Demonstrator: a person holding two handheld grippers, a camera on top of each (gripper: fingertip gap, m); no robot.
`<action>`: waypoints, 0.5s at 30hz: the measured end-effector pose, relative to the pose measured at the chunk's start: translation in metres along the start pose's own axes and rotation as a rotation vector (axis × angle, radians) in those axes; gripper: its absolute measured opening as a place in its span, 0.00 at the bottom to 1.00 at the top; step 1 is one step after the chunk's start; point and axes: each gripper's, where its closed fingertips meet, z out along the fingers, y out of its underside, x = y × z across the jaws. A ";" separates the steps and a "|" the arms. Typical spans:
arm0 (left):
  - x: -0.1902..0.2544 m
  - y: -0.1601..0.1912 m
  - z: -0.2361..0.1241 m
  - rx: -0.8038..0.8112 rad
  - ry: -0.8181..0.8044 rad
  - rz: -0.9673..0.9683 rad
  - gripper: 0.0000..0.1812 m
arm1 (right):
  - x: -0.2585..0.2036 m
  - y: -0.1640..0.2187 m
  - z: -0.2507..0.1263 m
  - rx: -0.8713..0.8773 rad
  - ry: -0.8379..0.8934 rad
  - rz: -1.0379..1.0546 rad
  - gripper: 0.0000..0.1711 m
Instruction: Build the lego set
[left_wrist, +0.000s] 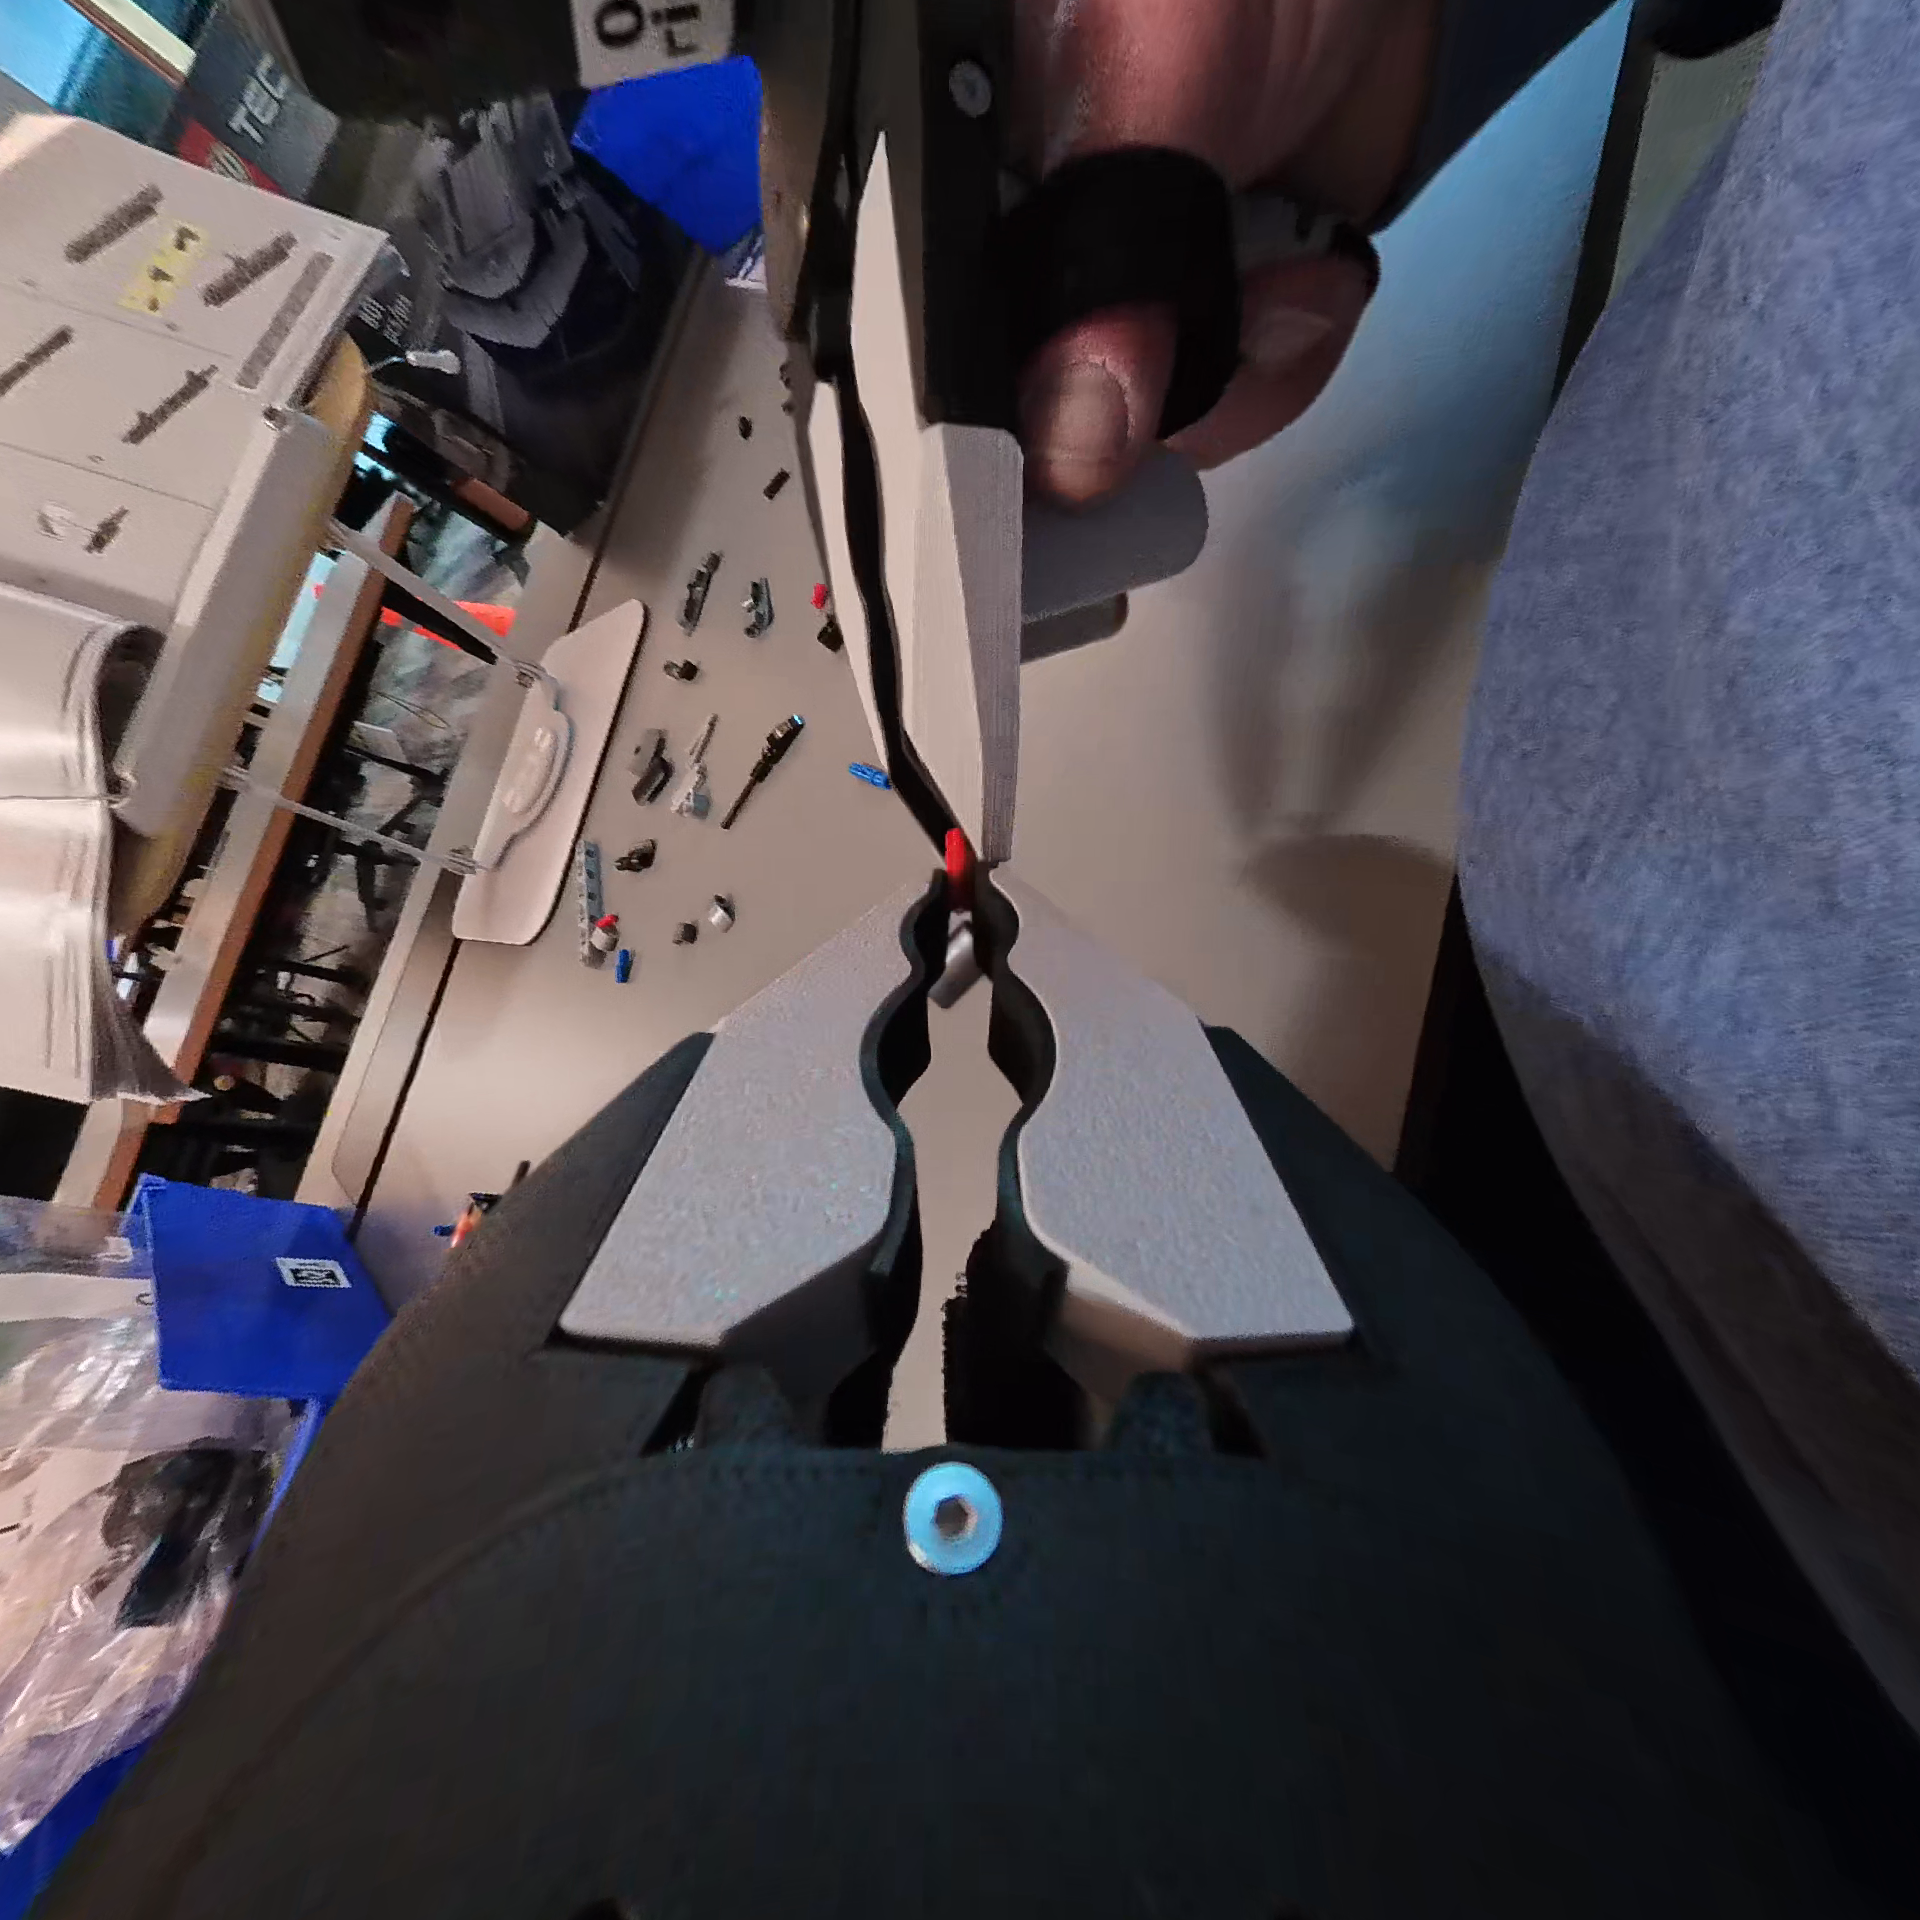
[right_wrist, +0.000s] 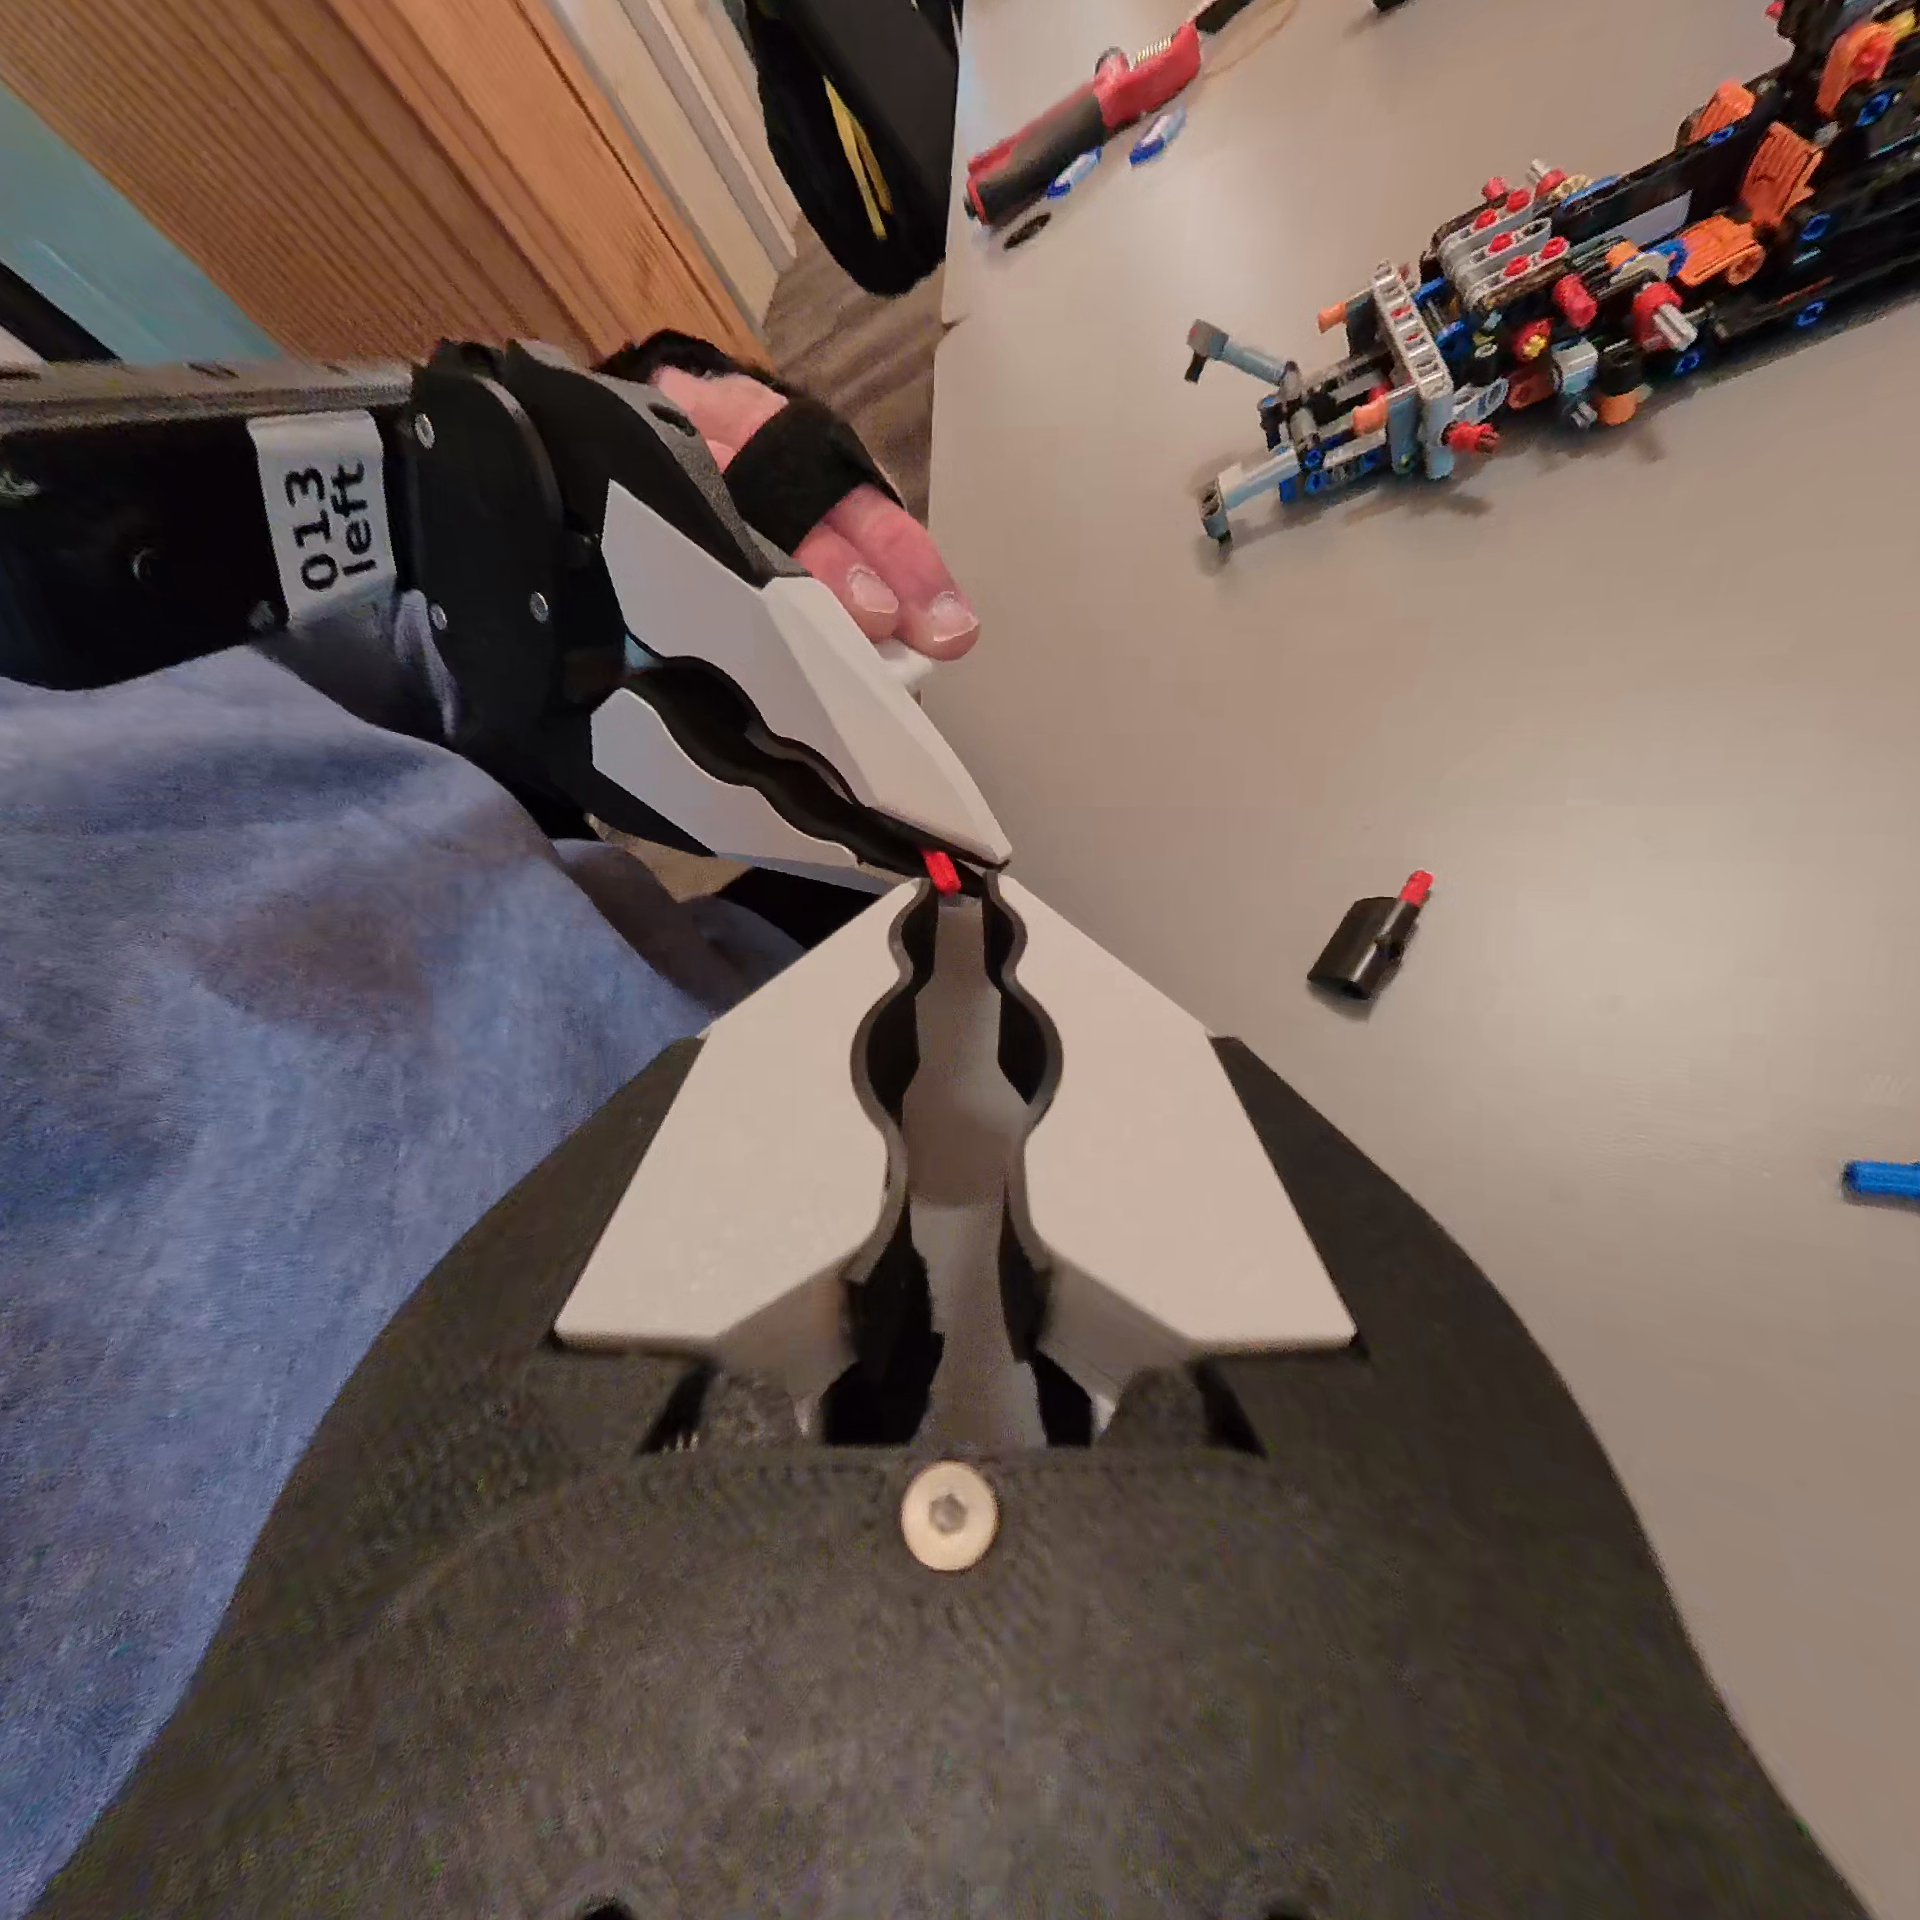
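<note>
My left gripper (left_wrist: 961, 899) is shut on a small grey lego piece (left_wrist: 951, 968) with a red pin (left_wrist: 954, 857) sticking out of its end. My right gripper (right_wrist: 951, 894) meets it tip to tip and pinches the red pin (right_wrist: 941, 871). In the left wrist view the right gripper (left_wrist: 971, 847) comes down from above, held by a hand. In the right wrist view the left gripper (right_wrist: 971, 860) comes in from the left. Both hover over the near table edge (right_wrist: 940, 582), above the person's lap. The partly built lego model (right_wrist: 1538, 312) lies at the far right.
A black connector with a red pin (right_wrist: 1363, 943) and a blue pin (right_wrist: 1881, 1179) lie on the grey table (right_wrist: 1455, 1403). Several loose parts (left_wrist: 707, 769) are spread farther out. A blue bin (left_wrist: 249, 1288) and plastic bags (left_wrist: 104, 1507) sit at the left. A red-black tool (right_wrist: 1070, 135) lies far off.
</note>
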 end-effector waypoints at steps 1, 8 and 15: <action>-0.002 -0.001 0.000 0.002 -0.013 0.010 0.01 | 0.000 -0.002 -0.001 0.016 0.001 -0.001 0.03; -0.007 -0.004 0.000 0.013 -0.040 0.037 0.01 | -0.003 -0.015 -0.009 0.137 -0.031 0.035 0.03; -0.010 -0.008 0.001 0.017 -0.065 0.053 0.01 | -0.004 -0.013 -0.008 0.144 -0.033 0.034 0.02</action>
